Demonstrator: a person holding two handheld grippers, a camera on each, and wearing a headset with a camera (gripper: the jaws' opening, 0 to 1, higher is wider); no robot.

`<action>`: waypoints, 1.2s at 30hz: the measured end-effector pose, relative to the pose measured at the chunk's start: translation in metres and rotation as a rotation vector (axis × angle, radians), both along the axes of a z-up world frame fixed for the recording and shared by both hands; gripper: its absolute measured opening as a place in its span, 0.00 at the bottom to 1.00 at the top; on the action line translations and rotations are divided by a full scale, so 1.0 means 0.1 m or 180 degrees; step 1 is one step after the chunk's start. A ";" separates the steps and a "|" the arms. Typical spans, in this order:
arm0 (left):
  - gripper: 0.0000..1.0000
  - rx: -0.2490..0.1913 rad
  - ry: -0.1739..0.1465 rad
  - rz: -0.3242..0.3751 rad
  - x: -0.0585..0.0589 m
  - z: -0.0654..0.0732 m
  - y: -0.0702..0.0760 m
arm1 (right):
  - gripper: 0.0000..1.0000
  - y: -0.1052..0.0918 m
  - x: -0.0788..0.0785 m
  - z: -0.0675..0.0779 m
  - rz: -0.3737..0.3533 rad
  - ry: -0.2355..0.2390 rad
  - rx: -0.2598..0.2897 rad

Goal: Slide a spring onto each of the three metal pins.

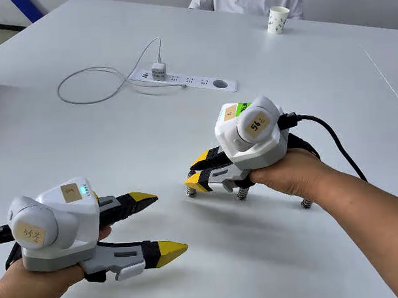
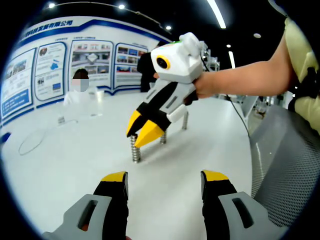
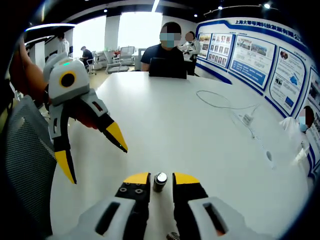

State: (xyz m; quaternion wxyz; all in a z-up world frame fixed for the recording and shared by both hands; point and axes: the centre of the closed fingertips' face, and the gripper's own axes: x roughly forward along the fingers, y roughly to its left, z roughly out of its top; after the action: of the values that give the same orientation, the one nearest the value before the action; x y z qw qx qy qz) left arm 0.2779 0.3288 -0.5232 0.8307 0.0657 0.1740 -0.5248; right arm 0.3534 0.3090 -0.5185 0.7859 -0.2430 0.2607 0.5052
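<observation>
White tabletop (image 1: pixel 88 146) ran across the whole scene, with wall posters (image 2: pixel 90 60) behind it in the left gripper view. At the far edge sat a person (image 1: pixel 246 0) with a paper cup (image 1: pixel 278 19) just to the right. Nearer, a power strip (image 1: pixel 183 79) lay left of centre with a charger (image 1: pixel 158 71) plugged in, and a white cable (image 1: pixel 85 84) looped out to its left.

Three metal pins stood upright in a row on the near right part of the table: the left pin (image 1: pixel 191 191), the middle pin (image 1: pixel 242 194) and the right pin (image 1: pixel 306 203). Each appeared to have a coiled spring (image 2: pixel 134 148) around it.

The right gripper (image 1: pixel 195 172) reached leftward, its tips directly over the left pin. Its body and the right hand (image 1: pixel 288 175) stood over the middle pin and hid part of it. A black cord (image 1: pixel 336 144) trailed off to the right. In the right gripper view the jaws were only narrowly apart, one on each side of the pin's top. I could not tell whether the pads pressed on it.

The left gripper (image 1: pixel 159 222) was at the near left, well apart from the pins. Its jaws were spread wide with nothing between them.
</observation>
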 end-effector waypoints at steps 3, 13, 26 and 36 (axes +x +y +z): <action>0.60 -0.0003 -0.0001 0.0001 0.00 0.00 0.00 | 0.20 0.00 0.00 -0.01 -0.0005 0.0004 -0.0005; 0.60 -0.0001 -0.0008 -0.0015 -0.01 0.01 -0.01 | 0.25 -0.03 -0.01 -0.01 -0.0051 0.0040 -0.0006; 0.60 0.0001 -0.0010 -0.0008 -0.01 0.01 -0.01 | 0.35 -0.06 -0.02 -0.02 -0.0107 0.0090 0.0025; 0.60 -0.0001 -0.0011 -0.0005 0.00 0.01 -0.01 | 0.41 -0.08 -0.01 -0.03 -0.0156 0.0101 0.0044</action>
State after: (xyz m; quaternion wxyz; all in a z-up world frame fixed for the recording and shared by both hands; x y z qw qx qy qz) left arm 0.2778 0.3274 -0.5221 0.8306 0.0667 0.1725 -0.5253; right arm 0.3525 0.3009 -0.5211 0.7955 -0.2230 0.2756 0.4915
